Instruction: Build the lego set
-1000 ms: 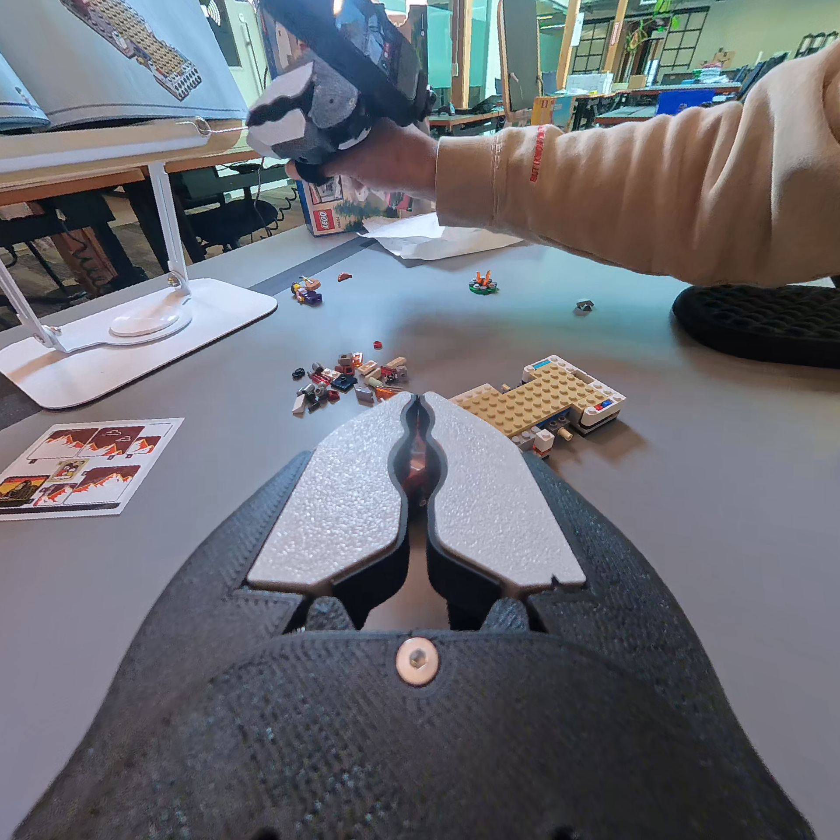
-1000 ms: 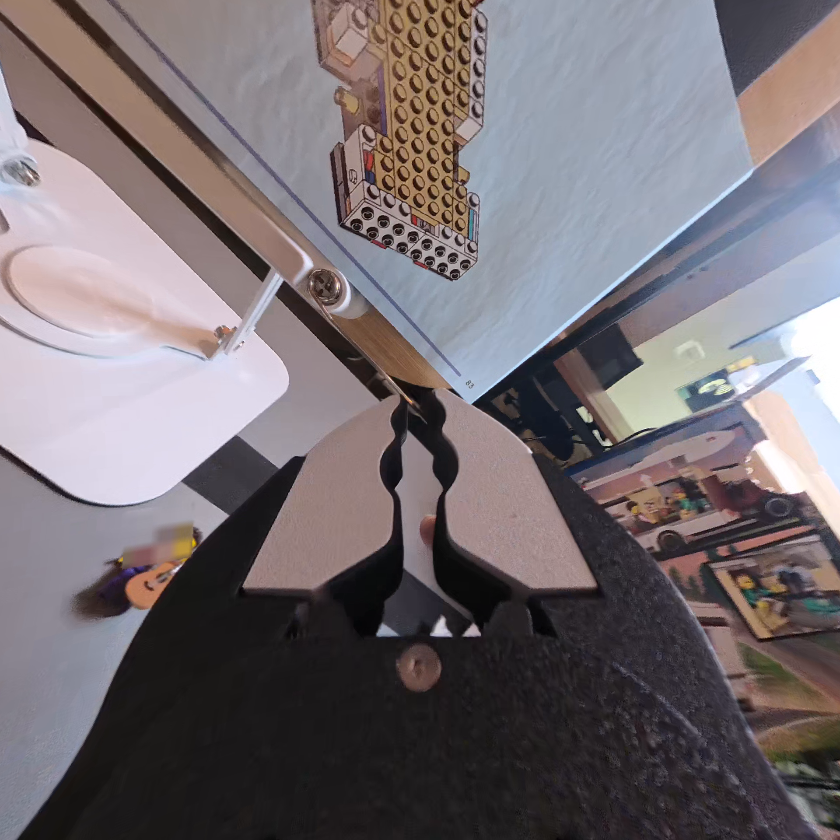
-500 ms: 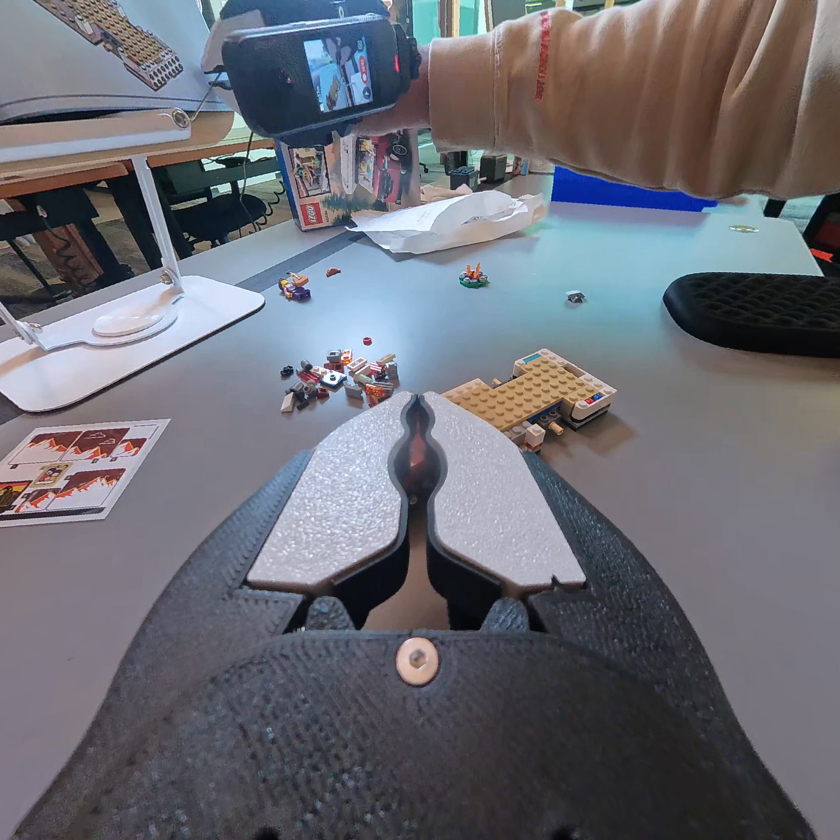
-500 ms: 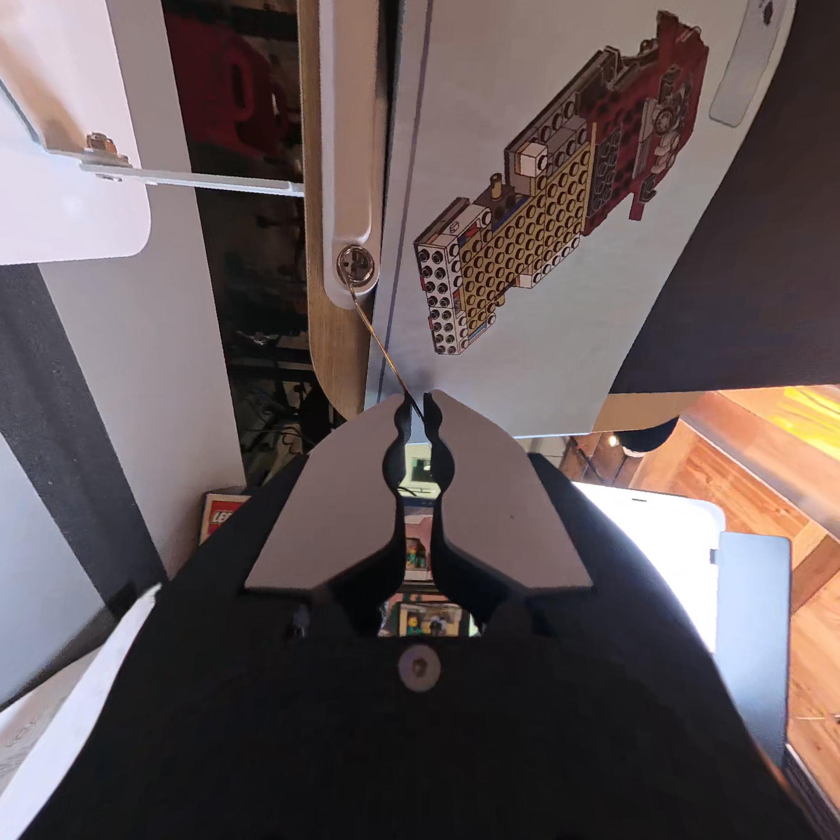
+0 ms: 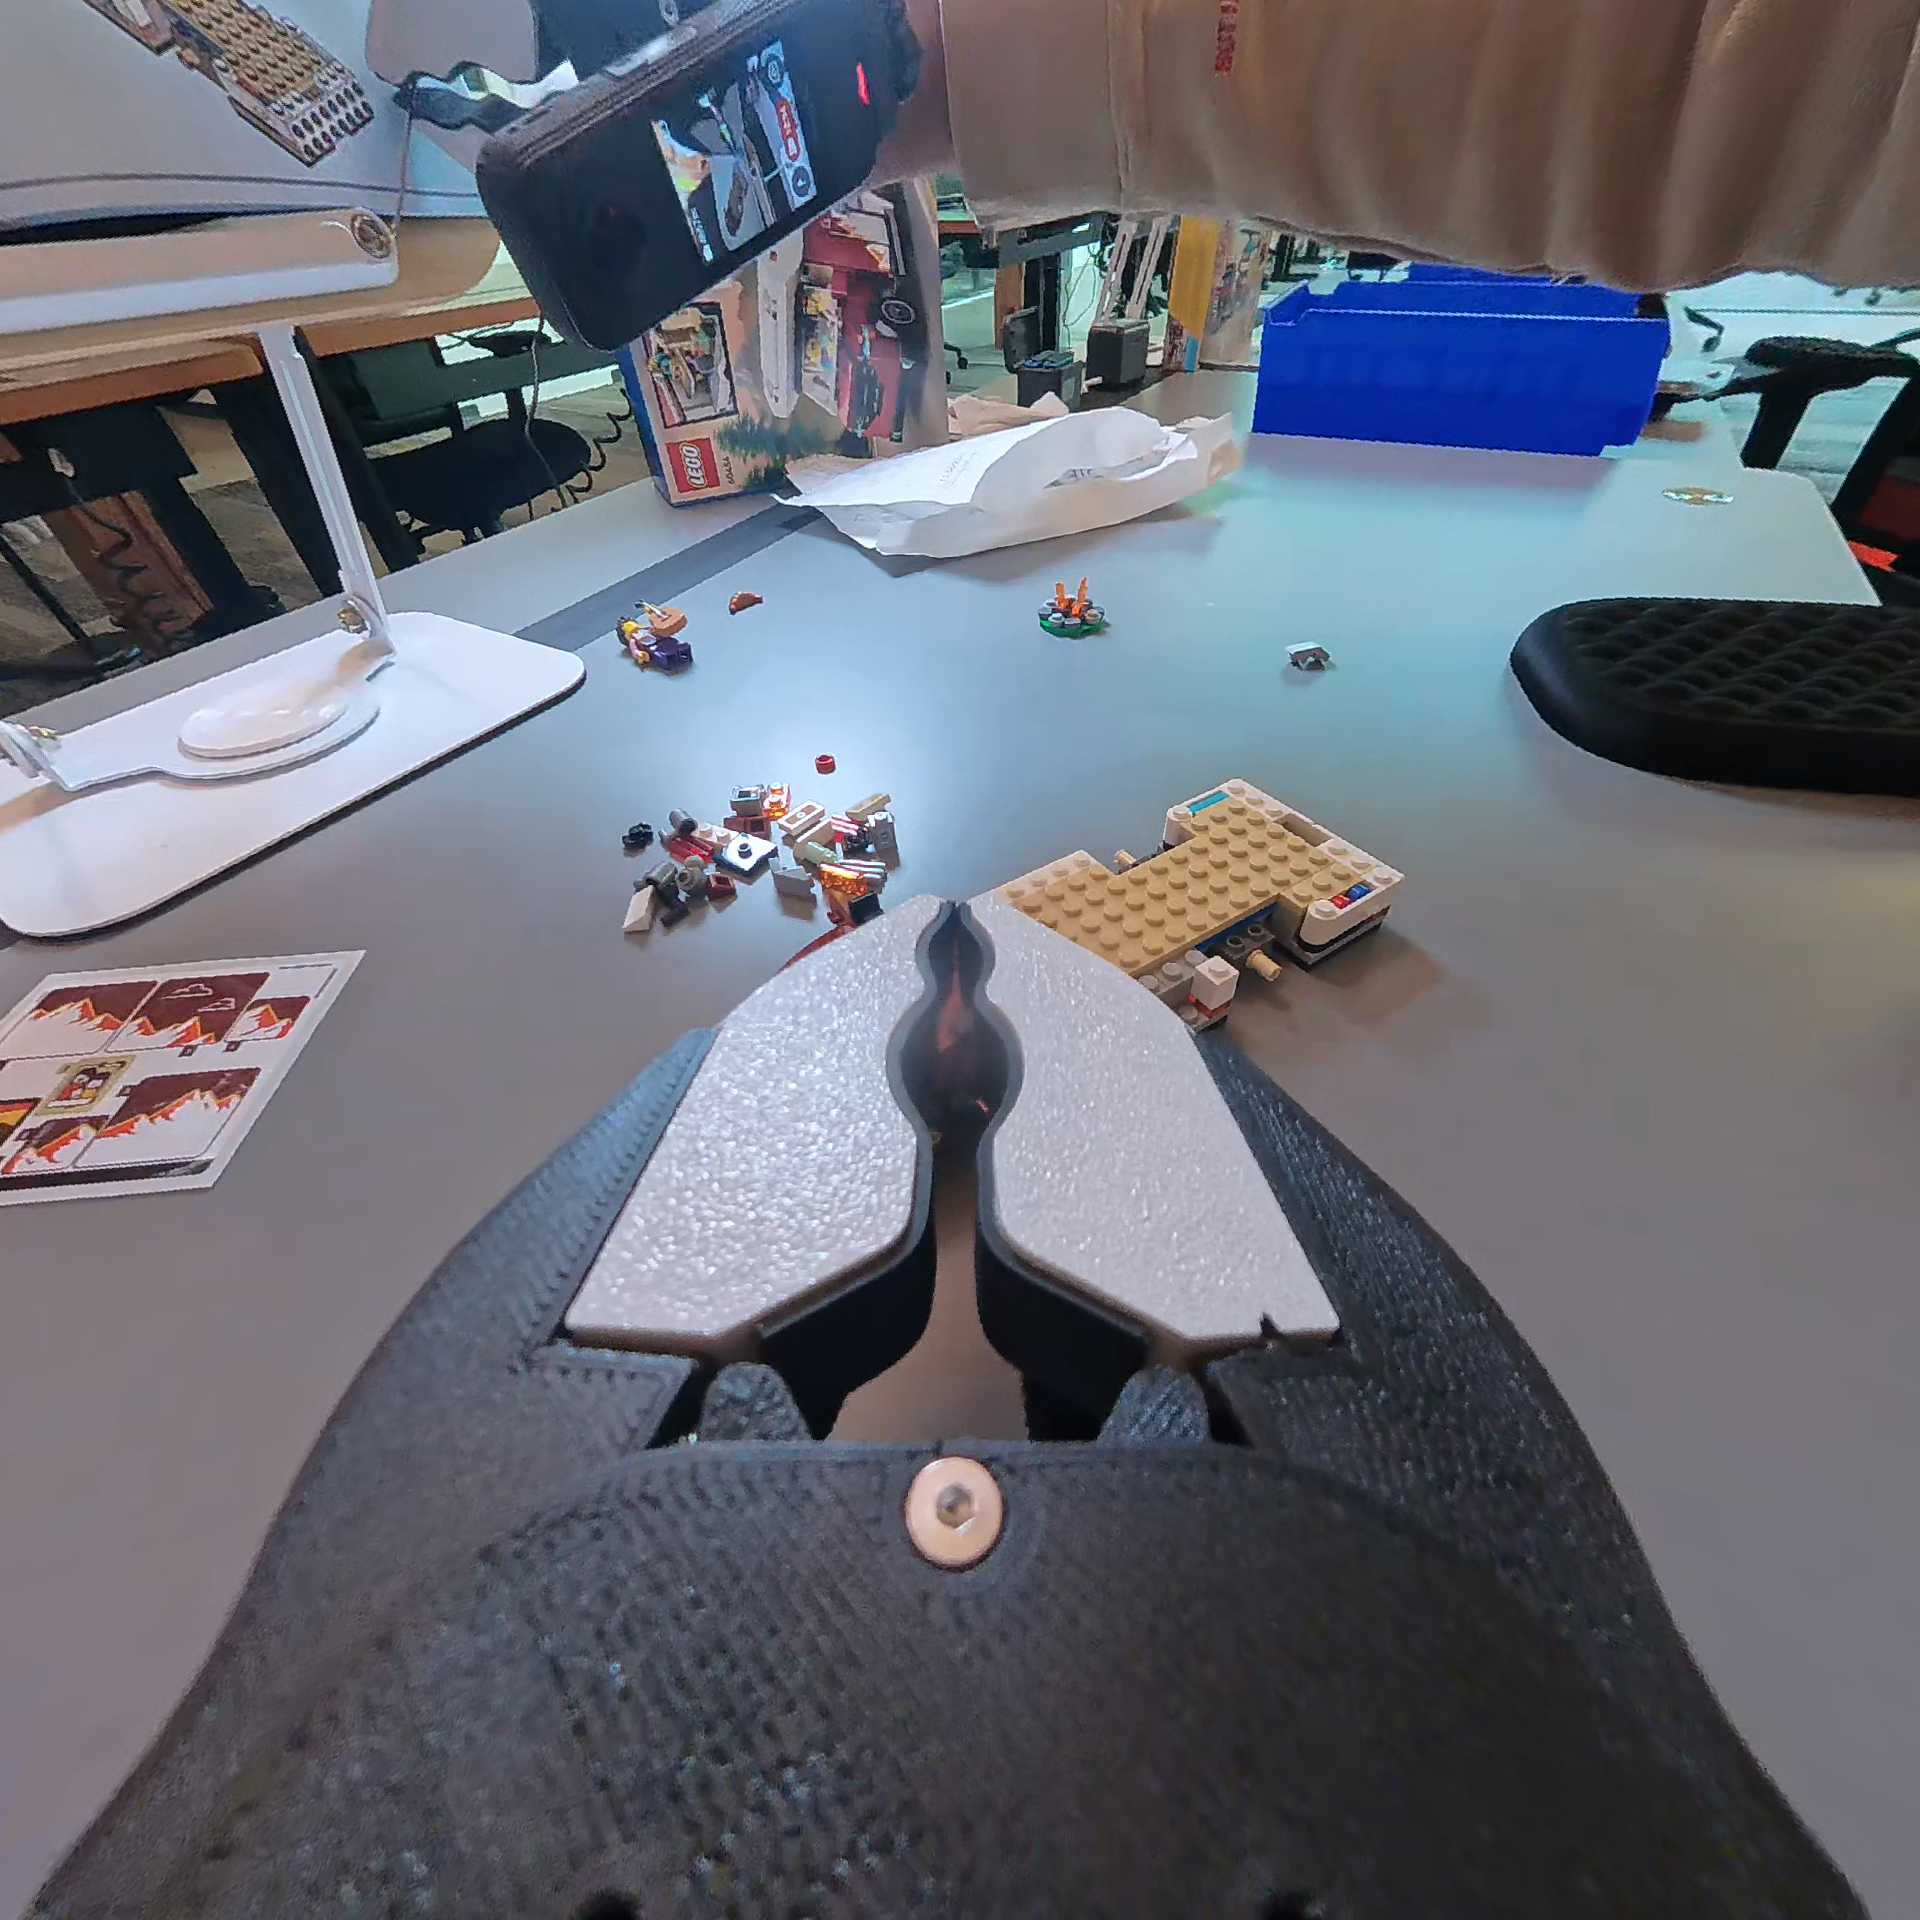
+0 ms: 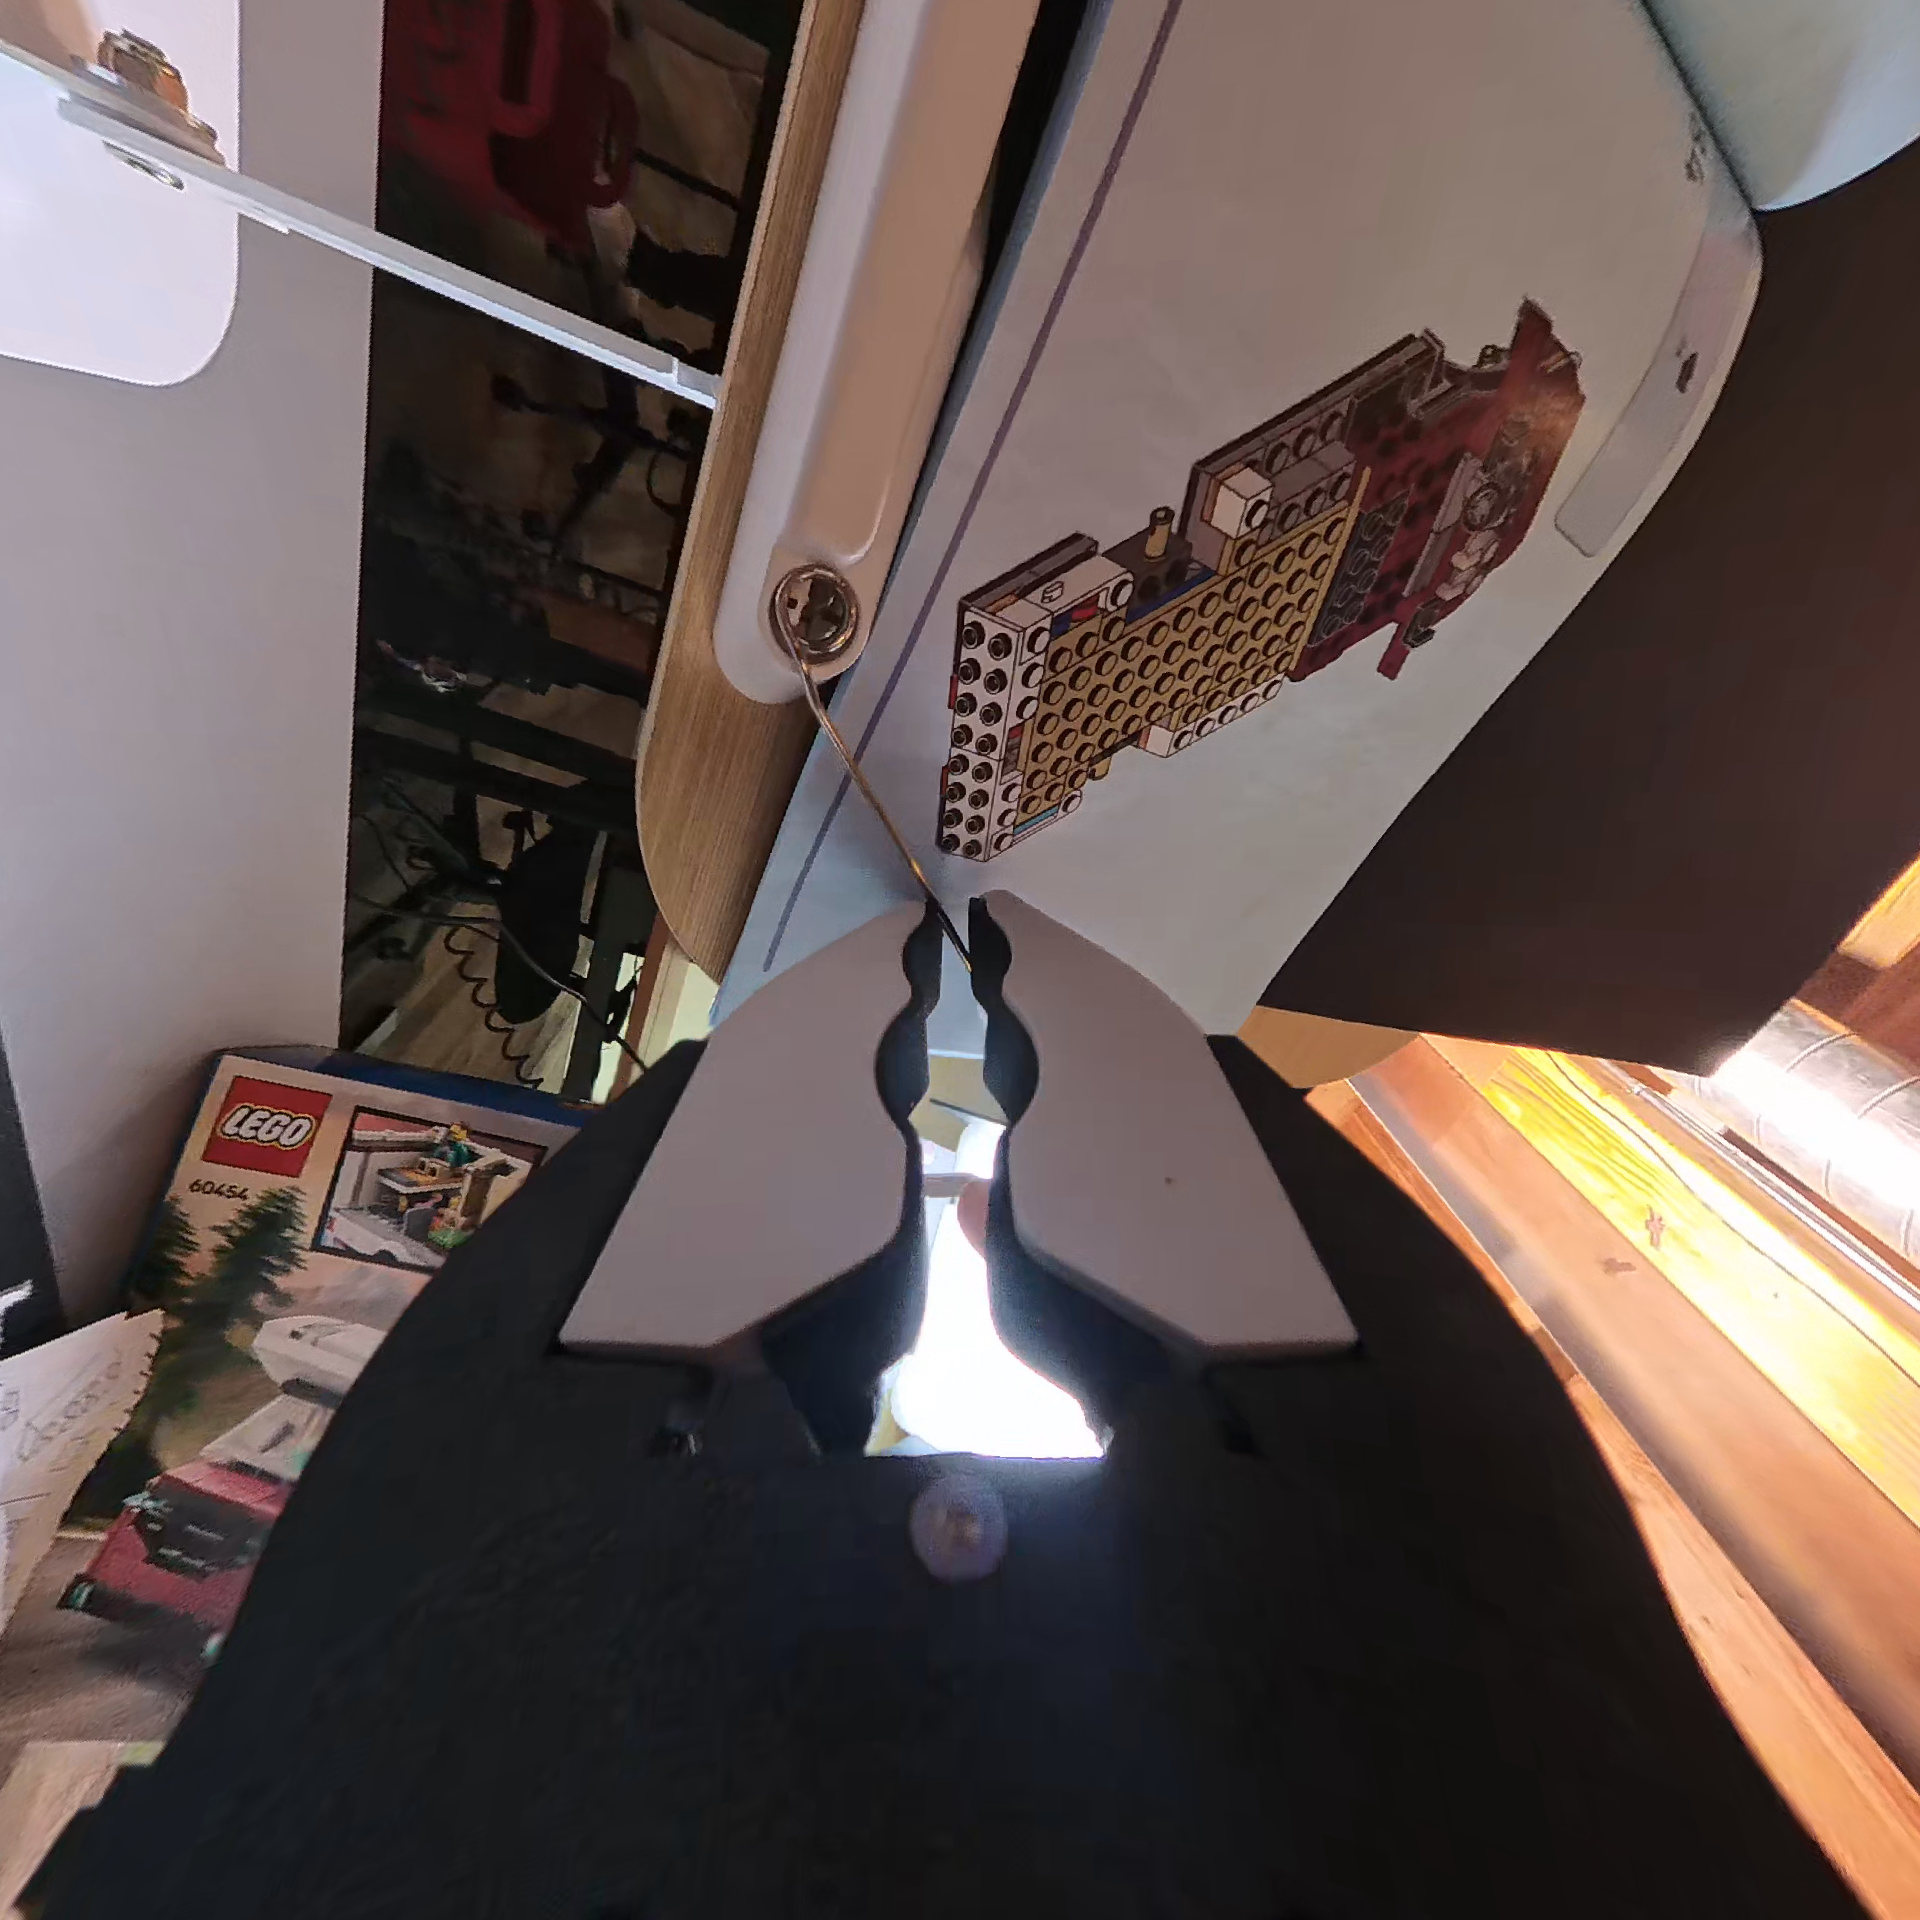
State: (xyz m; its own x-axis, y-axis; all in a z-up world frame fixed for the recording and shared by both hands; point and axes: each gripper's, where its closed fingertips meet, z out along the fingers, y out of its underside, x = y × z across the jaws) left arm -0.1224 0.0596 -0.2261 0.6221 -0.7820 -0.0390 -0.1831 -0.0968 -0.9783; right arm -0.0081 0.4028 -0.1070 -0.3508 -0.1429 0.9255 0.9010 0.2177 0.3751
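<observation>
Since half a second earlier, the right gripper [image 6: 953, 914] had rolled further at the corner of the white book stand [image 5: 260, 748]. In its own view the stand's ledge had swung from upright to slanted, and a toy box [image 6: 312, 1195] had come into sight below it. The left gripper [image 5: 954, 914] had barely shifted. A blue bin [image 5: 1455, 364] now showed behind it, far from the stand.

The grey bench [image 5: 1558, 1143] carried the stand at its left edge. The open instruction booklet [image 6: 1351, 260] rested on the stand's ledge. A tan brick build [image 5: 1205, 883] sat well to the right of the stand's base. A scatter of loose pieces [image 5: 769, 852] lay between the build and the base, and a sticker sheet [image 5: 135, 1070] lay just in front of the base.

The left jaws were clenched, hovering near the build. They seemed to grip a dark red piece [image 5: 951, 1039], glimpsed in the hollow between them.

The right jaws stood narrowly parted at the stand's thin wire page holder [image 6: 862, 790]. The wire ran between the tips and lay against one of them, but it was not pinched.

With the wire only lying against one tip, it could likely slip out and spring back onto the page. A hard pull at that corner might crease the booklet or tip the stand.
</observation>
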